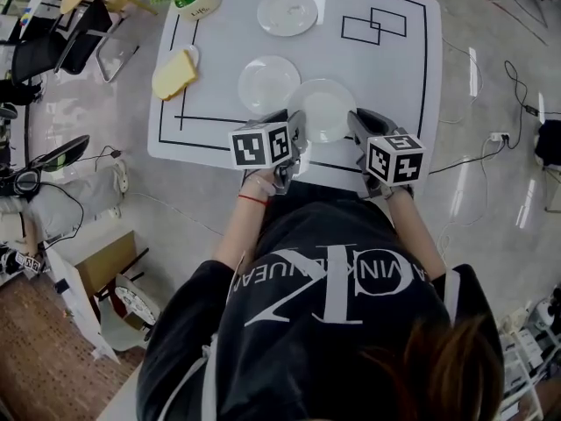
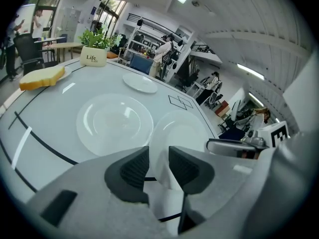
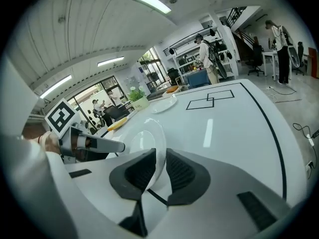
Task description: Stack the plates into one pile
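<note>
Black T-shirt (image 1: 307,323), white lettering, red wristband (image 1: 252,199), grey left tongs (image 1: 298,132) and right tongs (image 1: 357,130), dark ribbed pads (image 2: 133,169), square-marker cubes (image 1: 260,145)

open lab-like office: shelving racks (image 2: 143,38), desks (image 2: 62,45), office chairs (image 1: 39,55), ceiling strip lights (image 3: 152,1).

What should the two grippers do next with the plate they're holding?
Probably carry the held plate leftward over the nearest plate and lower it on. Both the left gripper and right gripper clamp its rim, and that plate lies bare beside it.
</note>
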